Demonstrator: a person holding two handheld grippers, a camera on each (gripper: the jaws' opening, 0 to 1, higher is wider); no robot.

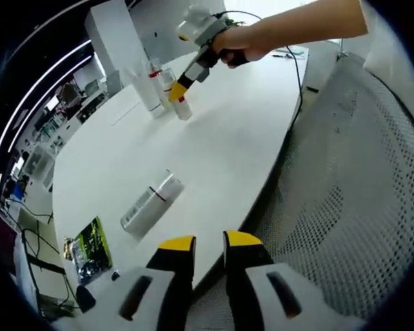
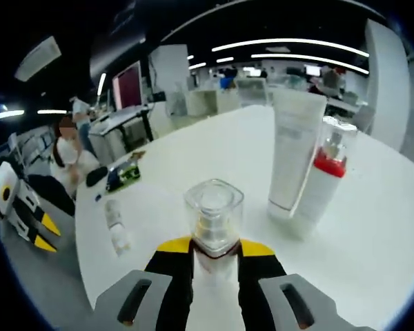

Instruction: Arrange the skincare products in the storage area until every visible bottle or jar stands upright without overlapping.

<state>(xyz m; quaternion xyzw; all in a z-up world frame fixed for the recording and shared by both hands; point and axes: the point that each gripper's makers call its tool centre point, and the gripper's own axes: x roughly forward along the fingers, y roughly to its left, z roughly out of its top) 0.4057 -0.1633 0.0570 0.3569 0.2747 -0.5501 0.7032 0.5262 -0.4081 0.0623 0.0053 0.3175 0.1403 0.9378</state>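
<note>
On the white round desk (image 2: 372,227), in the right gripper view, the right hand-held gripper (image 2: 215,254) has its yellow-tipped jaws closed on a small clear bottle with a square transparent cap (image 2: 214,214), holding it upright just above or on the desk; which, I cannot tell. Just to the right and a little farther off stand a tall white tube (image 2: 294,152) and, touching it, a white bottle with a red collar and clear cap (image 2: 326,176), both upright. At the near left a clear cylindrical bottle with a white label (image 2: 115,224) lies on its side, with a green packet (image 2: 126,174) beyond it.

In the left gripper view, the left hand-held gripper (image 1: 208,249) hangs over the desk's near edge beside a grey mesh chair (image 1: 352,207), jaws a narrow gap apart and holding nothing. The lying bottle sits just ahead.
</note>
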